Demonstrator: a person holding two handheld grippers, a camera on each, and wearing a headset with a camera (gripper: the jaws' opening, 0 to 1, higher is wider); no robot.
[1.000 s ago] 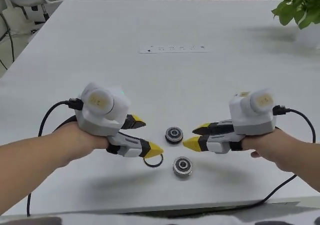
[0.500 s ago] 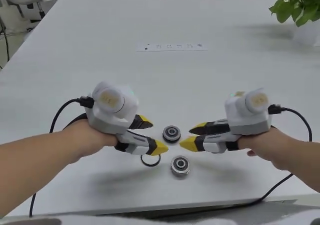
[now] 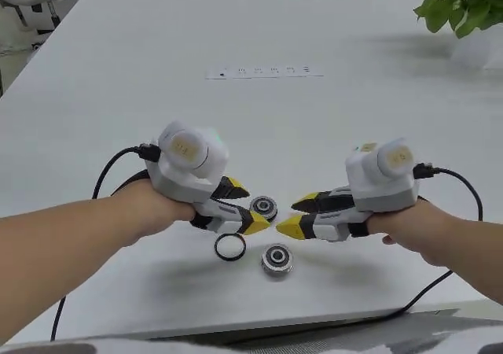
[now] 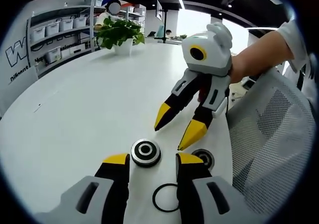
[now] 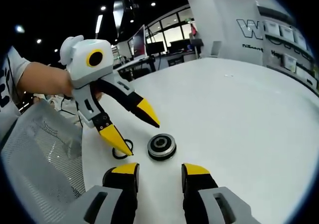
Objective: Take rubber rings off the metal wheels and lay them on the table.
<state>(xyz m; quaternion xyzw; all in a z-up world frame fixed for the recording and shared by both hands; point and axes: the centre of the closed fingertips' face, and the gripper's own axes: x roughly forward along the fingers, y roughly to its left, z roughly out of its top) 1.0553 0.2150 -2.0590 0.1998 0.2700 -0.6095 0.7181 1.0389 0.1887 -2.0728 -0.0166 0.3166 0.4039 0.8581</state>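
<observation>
Worktop [image 3: 118,94]: your left tongs [image 3: 252,206] and right tongs [image 3: 291,215], both jaws apart, face each other near its front edge. Farther metal wheel [image 3: 264,207] sits at their tips, probably next for stripping; nearer metal wheel [image 3: 276,258]; rubber ring [image 3: 229,247] lies loose beside it.

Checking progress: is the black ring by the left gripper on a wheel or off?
Off: the rubber ring lies flat on the table, apart from the near metal wheel and far metal wheel.

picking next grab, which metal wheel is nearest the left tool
The farther metal wheel, right ahead of the left tool; the nearer wheel lies by the rubber ring.
</observation>
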